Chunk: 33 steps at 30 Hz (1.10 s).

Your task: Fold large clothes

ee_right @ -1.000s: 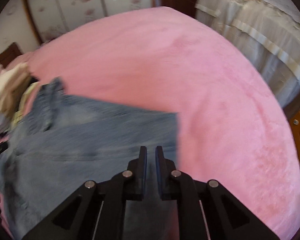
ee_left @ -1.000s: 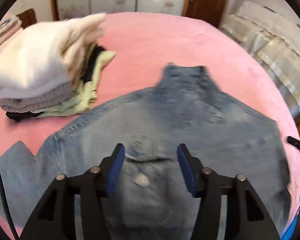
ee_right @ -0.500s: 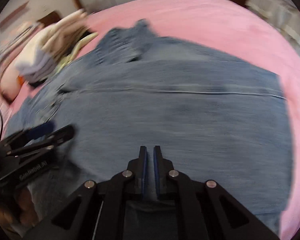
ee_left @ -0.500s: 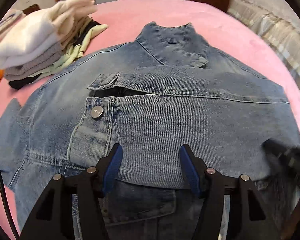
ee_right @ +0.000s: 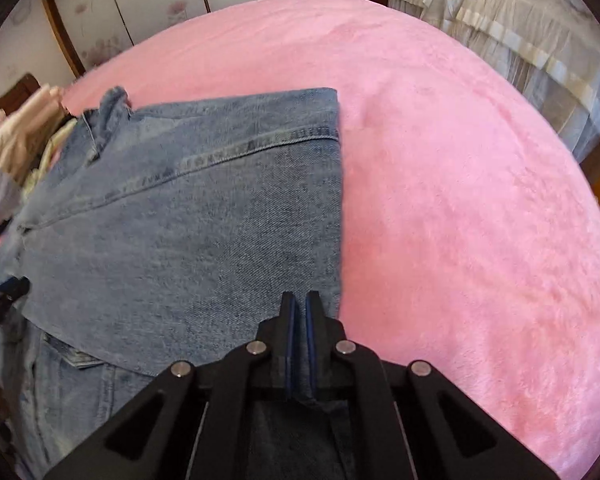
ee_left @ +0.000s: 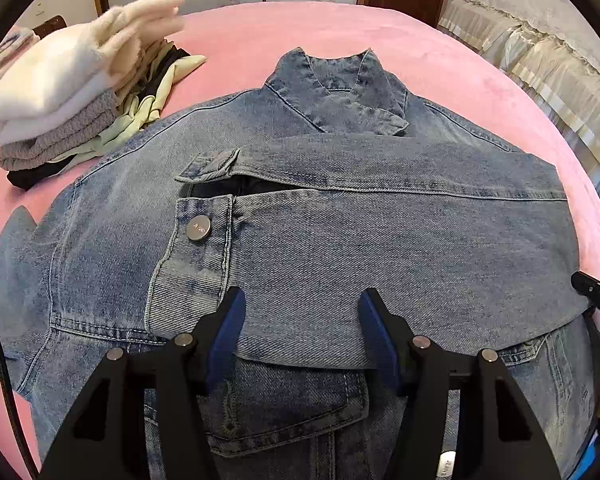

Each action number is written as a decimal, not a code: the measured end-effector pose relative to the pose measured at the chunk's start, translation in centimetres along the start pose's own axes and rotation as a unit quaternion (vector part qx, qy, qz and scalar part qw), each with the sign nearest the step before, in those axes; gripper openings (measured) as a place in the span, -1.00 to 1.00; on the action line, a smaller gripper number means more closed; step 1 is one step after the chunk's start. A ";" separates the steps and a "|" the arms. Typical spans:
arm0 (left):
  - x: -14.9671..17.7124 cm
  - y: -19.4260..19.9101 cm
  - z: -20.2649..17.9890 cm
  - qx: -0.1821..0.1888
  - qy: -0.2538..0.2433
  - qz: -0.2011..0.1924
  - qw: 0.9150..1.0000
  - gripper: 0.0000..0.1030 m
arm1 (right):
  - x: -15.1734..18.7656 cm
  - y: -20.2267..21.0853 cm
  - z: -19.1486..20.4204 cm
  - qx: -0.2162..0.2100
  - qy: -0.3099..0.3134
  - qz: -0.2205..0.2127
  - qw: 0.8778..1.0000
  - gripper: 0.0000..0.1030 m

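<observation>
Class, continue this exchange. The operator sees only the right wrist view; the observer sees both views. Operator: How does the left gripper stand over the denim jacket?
Observer: The left gripper is open, above the near edge of the denim jacket's folded-over sleeve.
Operator: Is the cuff fastened?
Observer: No. The cuff lies undone, its metal button showing.
Operator: What is stacked beside the jacket?
Observer: A pile of folded clothes, with a white fleece garment on top.
</observation>
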<state>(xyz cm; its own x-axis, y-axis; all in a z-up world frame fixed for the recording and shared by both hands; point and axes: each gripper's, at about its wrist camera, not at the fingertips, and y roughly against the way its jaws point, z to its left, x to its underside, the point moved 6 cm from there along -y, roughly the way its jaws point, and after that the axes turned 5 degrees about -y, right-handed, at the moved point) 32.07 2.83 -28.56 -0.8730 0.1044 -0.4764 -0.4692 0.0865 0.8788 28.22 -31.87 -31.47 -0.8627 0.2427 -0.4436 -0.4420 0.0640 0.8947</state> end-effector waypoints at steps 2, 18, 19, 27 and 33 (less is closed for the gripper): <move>-0.2 0.4 -0.1 -0.001 0.003 0.004 1.000 0.14 | -0.3 0.3 0.4 0.022 0.014 -0.004 1.000 -0.86; -1.2 11.7 -1.3 -0.002 -0.002 -0.042 0.999 0.64 | 0.6 10.6 5.0 -0.066 -0.011 -0.031 0.997 -0.52; -0.9 12.7 -1.3 0.000 -0.001 -0.047 0.999 0.64 | 0.8 11.3 5.5 -0.069 -0.011 -0.033 0.997 -0.51; 2.5 18.9 1.5 0.005 0.027 -0.069 0.997 0.64 | 3.7 16.3 11.7 -0.126 0.007 -0.038 0.991 -0.51; 6.1 22.7 8.7 -0.014 0.076 -0.079 0.994 0.64 | 6.3 18.8 19.5 -0.159 0.075 -0.035 0.984 -0.51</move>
<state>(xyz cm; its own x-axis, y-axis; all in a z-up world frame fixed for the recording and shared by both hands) 17.26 14.04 -11.76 -0.7974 -0.0594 -0.6005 -0.6033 0.0613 0.7952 19.31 -10.25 -16.45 -0.8438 0.1008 -0.5271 -0.5350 -0.2357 0.8113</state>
